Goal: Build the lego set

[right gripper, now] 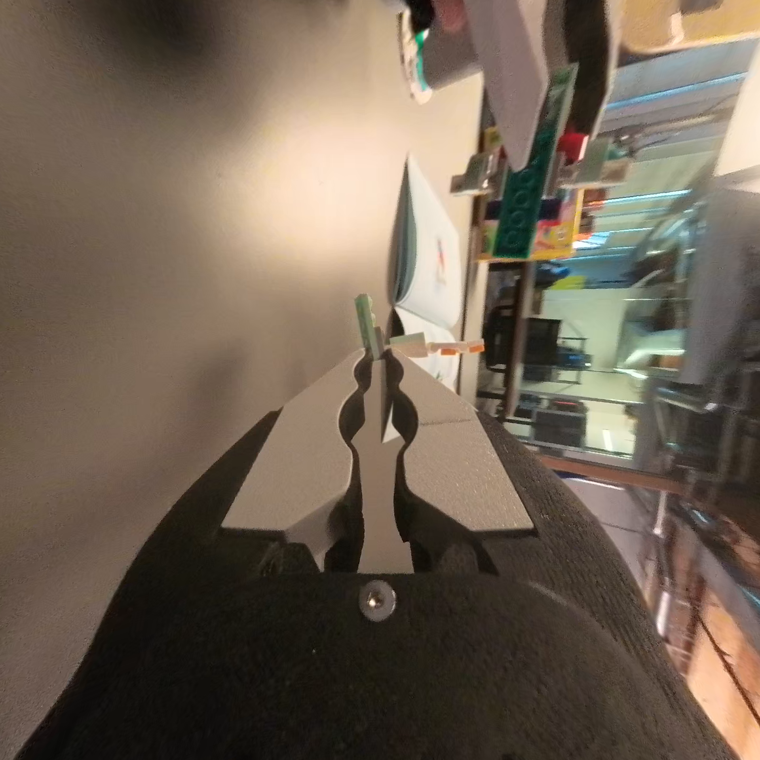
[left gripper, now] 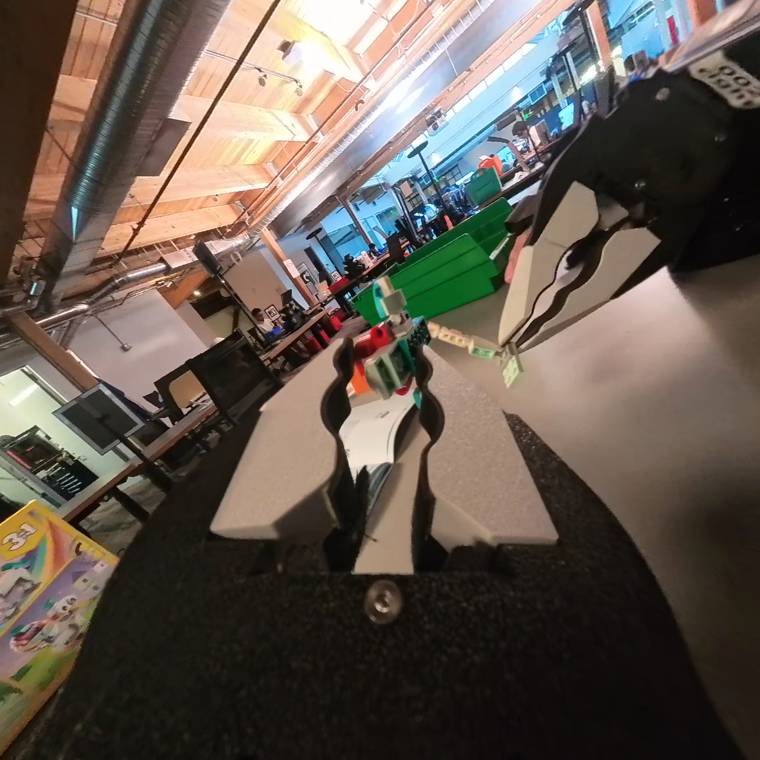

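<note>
Grey table (left gripper: 617, 432) carries everything; views are steeply tilted.

Green bins (left gripper: 444, 271), stacked or nested at the far edge of the table in the left wrist view. Only outer walls and rims show; contents cannot be made out from this angle.

Lego box (left gripper: 45, 608), colourful, yellow-edged, at lower left of the left wrist view, closed face toward the camera. Same box seen behind the model in the right wrist view.

Open booklet (right gripper: 427, 263) lies flat on the table, beyond the right gripper's tips.

Left gripper (left gripper: 384, 372): clenched on the lego model (left gripper: 388, 362), a partial build of teal, grey and red pieces with a dark green studded plate (right gripper: 520, 209) running between the fingers. Model is held off the table.

Right gripper (right gripper: 378, 353): tips pinched on a small pale green plate (right gripper: 368, 329), held edge-on. From that plate a thin chain of white and orange pieces (right gripper: 452, 347) extends sideways, reaching toward the model in the left wrist view. Whether the chain touches the model cannot be told.
</note>
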The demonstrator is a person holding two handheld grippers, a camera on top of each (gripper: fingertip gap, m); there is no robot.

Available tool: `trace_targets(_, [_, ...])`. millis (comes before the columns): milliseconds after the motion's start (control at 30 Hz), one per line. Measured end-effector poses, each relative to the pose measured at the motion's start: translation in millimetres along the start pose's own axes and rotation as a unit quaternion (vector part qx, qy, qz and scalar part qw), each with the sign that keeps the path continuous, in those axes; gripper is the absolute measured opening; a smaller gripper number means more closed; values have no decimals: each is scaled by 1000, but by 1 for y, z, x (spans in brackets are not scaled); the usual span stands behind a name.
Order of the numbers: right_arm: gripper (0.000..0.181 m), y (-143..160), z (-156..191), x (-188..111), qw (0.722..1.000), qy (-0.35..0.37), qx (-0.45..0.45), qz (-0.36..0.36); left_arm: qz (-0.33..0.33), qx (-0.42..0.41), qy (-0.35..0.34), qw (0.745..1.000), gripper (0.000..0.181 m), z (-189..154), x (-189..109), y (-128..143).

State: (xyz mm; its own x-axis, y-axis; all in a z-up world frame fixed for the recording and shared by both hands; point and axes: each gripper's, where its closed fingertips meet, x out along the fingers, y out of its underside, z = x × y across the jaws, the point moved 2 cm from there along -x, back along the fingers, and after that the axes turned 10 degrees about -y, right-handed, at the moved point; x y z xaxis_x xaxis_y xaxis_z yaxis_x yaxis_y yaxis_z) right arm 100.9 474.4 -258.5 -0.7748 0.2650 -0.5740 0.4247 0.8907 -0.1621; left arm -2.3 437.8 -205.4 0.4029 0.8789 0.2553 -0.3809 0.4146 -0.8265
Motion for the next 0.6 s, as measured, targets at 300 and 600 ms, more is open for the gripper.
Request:
trace_targets(300, [4,-18,-31,34,986,113,92,-79,32,65,14,997,27,7,-18,13])
trace_targets(600, [5,-30,-47,50,973,151,99,-142,32,238,2,971,27,7,-44,12])
